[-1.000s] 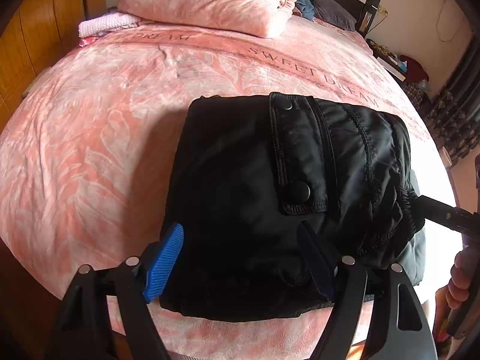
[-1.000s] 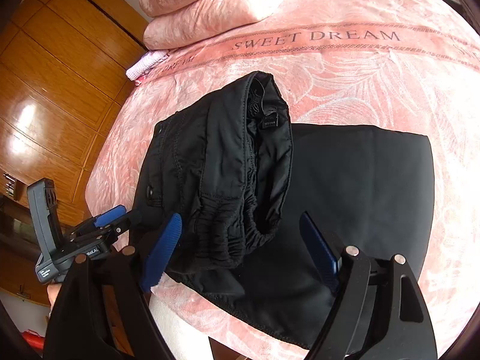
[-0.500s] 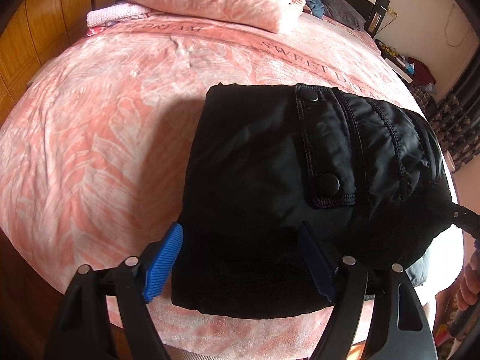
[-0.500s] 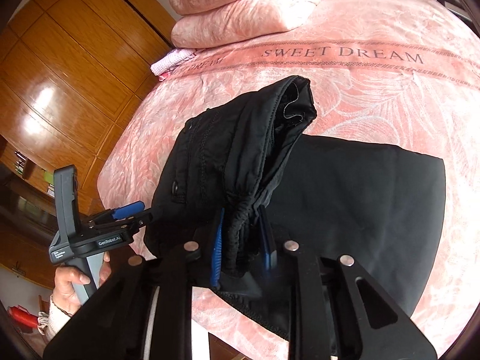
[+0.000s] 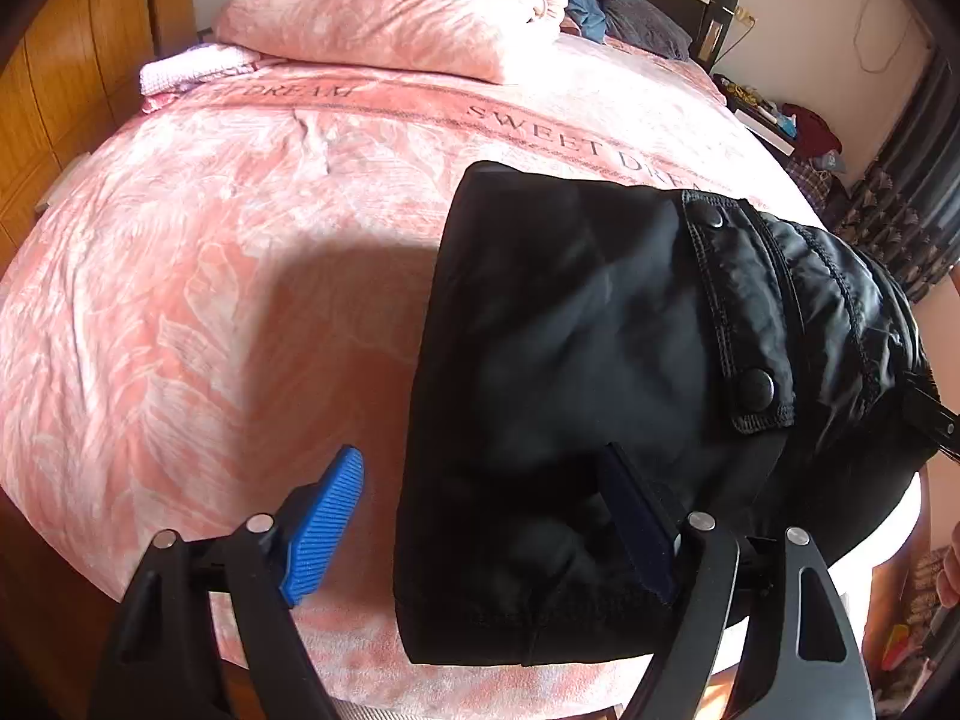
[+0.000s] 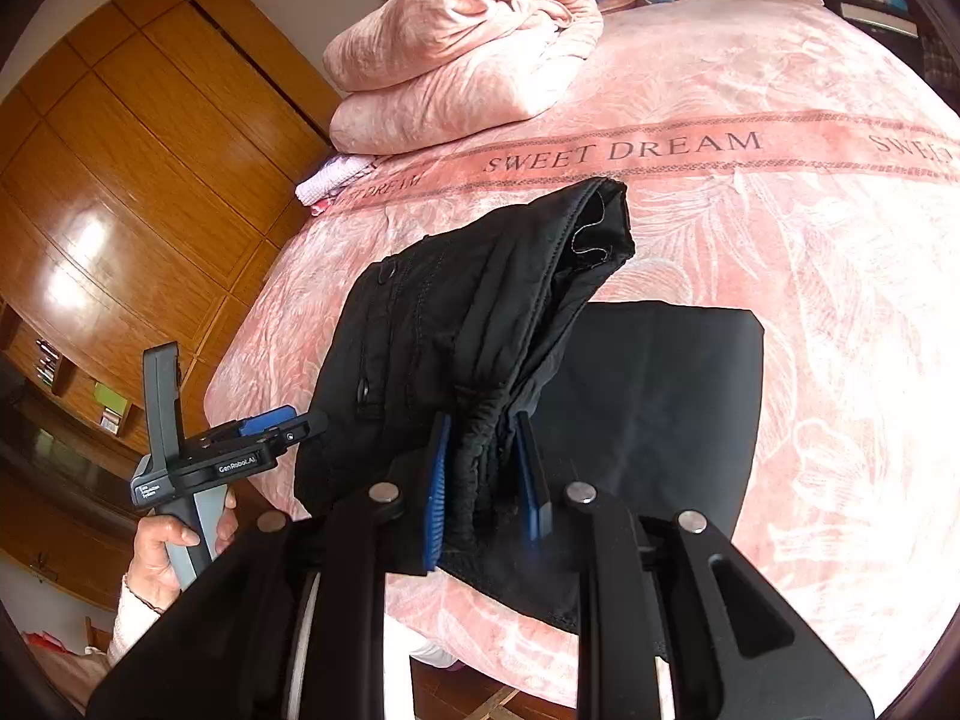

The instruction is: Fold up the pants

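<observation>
1. Our right tongs (image 6: 483, 480) are clamped on the gathered elastic waistband of the black pants (image 6: 468, 324), the blue pads (image 6: 435, 498) pressing the bunched cloth from both sides.
2. From that grip the waist end is lifted off the bed and drapes back over the rest of the pants, which lie flat on the pink bedspread (image 6: 810, 312) near the bed's near edge.
3. Our left tongs (image 5: 486, 531) stand wide open and hold nothing; the left pad (image 5: 327, 531) hangs over bare bedspread just beside the pants' left edge, and the right one is over the black cloth. We cannot tell whether it touches.
4. In the left wrist view the pants (image 5: 600, 390) fill the right half, with a snap-buttoned pocket flap (image 5: 741, 324) facing up.
5. In the right wrist view a hand (image 6: 165, 546) holds the left tool by its grey handle, to the left of the pants.
6. At the far end of the bed sits a folded pink quilt (image 6: 456, 54), with a small white cloth (image 6: 330, 177) beside it.
7. A wooden wardrobe (image 6: 138, 192) stands left of the bed.
</observation>
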`<move>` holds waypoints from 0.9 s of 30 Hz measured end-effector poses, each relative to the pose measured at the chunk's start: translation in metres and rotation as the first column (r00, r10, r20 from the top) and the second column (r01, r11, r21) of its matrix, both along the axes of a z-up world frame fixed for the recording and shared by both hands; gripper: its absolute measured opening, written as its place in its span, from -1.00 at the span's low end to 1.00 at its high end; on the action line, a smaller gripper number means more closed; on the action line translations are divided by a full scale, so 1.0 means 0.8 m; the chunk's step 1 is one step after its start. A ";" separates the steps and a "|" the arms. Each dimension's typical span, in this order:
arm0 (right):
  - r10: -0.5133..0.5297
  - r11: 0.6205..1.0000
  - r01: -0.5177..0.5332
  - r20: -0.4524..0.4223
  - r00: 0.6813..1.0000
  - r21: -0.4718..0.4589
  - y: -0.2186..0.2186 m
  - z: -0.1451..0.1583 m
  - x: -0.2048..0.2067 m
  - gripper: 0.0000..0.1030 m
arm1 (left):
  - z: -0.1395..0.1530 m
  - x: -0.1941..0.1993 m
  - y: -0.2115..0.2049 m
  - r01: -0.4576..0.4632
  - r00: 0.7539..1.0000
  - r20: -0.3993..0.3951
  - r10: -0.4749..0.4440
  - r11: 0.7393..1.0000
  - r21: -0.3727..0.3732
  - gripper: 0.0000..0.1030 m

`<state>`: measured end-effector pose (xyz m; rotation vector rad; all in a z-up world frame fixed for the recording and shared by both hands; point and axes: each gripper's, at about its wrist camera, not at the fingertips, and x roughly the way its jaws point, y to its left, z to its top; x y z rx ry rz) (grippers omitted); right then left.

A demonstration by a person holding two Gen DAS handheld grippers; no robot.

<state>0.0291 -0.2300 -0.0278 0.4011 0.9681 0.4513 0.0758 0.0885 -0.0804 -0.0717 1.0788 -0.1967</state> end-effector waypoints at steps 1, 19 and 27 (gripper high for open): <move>-0.009 1.000 0.009 -0.008 1.000 -0.002 -0.006 -0.003 -0.001 -0.62 | 0.000 0.001 -0.003 0.005 1.000 -0.002 -0.005 1.000 0.001 0.57; -0.116 0.992 0.105 -0.190 0.975 -0.067 -0.062 -0.101 -0.008 -0.20 | -0.025 0.010 -0.052 0.082 0.995 -0.057 -0.080 0.995 0.051 0.58; -0.136 0.991 0.133 -0.122 0.983 -0.028 -0.081 -0.055 0.018 0.07 | -0.012 0.003 -0.054 0.085 0.996 -0.028 -0.084 0.995 0.059 0.58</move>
